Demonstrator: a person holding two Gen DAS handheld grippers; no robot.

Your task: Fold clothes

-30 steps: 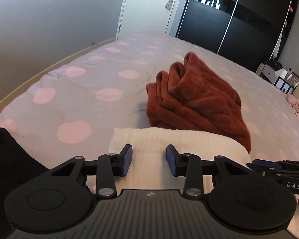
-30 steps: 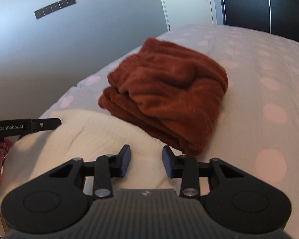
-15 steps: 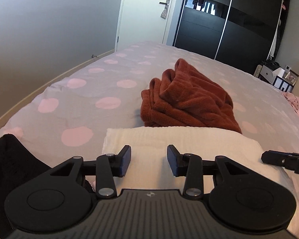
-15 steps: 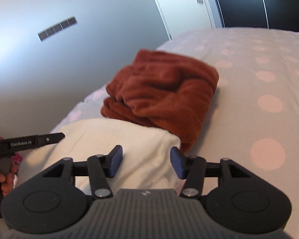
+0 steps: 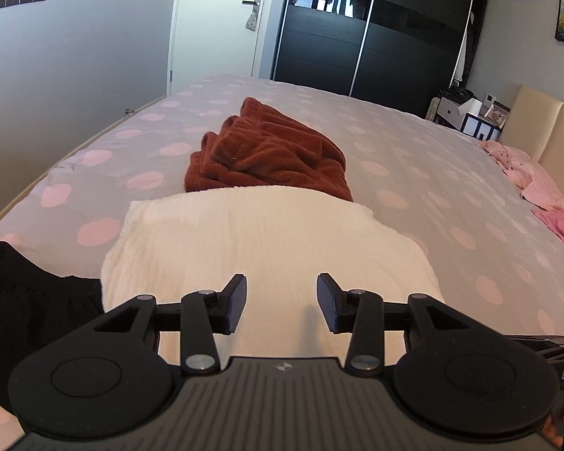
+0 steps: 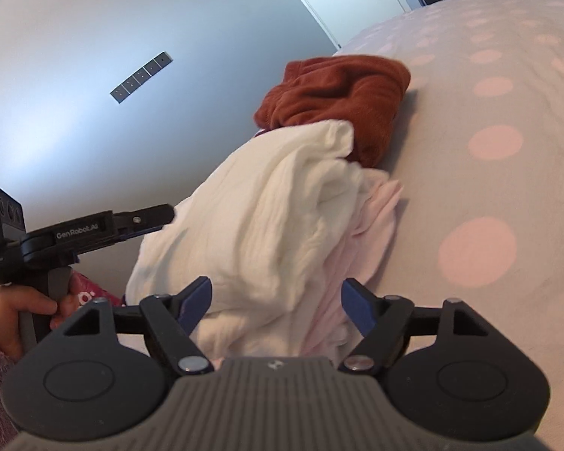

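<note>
Lying on the bed (image 5: 413, 173) with the rust garment (image 5: 270, 150) touching its far edge, the white garment (image 5: 267, 244) runs crosswise just ahead of both jaws, its bunched end nearest the right hand-held gripper (image 6: 276, 302), whose jaws have just been opening and stand spread and empty, as does the left hand-held gripper (image 5: 281, 300).

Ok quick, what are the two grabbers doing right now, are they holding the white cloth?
Left gripper: jaws open, holding nothing, white cloth beyond.
Right gripper: jaws have just been opening; cloth lies between, not gripped.
</note>
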